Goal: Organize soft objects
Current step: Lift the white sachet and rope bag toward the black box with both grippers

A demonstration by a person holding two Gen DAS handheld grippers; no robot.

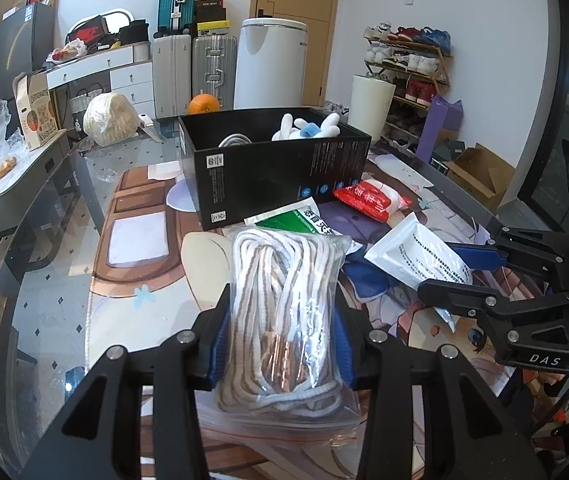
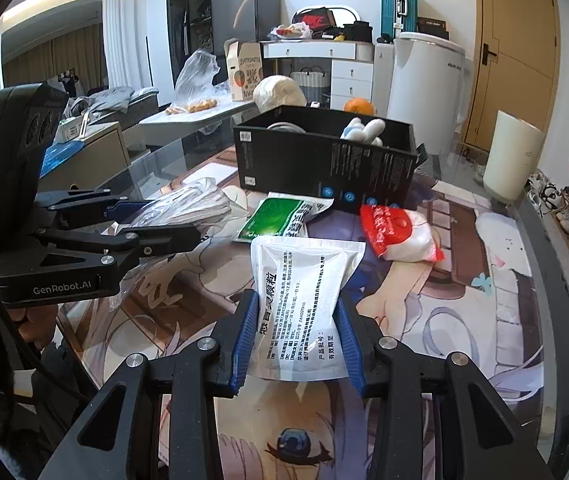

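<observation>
While both packets are pinched at the near edge of the counter [image 2: 532,240], a double pick-up is judged to be the step in hand. Nearest, the left gripper [image 1: 280,344] is seen clamped on a clear bag of white cord [image 1: 284,304], its blue pads pressed into the bag's sides. Just beside it, toward the right-hand edge, the right gripper [image 2: 298,344] is clamped on a white printed sachet [image 2: 304,300], which is squeezed narrow between the pads. Whether either packet is lifted clear of the printed mat [image 2: 424,320] cannot be told.

Further in, a green-and-white packet [image 2: 276,216] and a red-and-white packet [image 2: 400,232] are left lying on the mat, close together, just before the black box [image 2: 324,164]. Toward the far edge, that box is stood open, and a white plush toy [image 1: 308,126] and a pale coiled item are already held inside it.

Next, each held packet is judged to need carrying over the two loose packets, raised above the near wall of the box, and released inside. Care is called for with the bagged cord, since its slack plastic could slip or snag on the rim. An orange [image 1: 203,105] is seen behind the box.
</observation>
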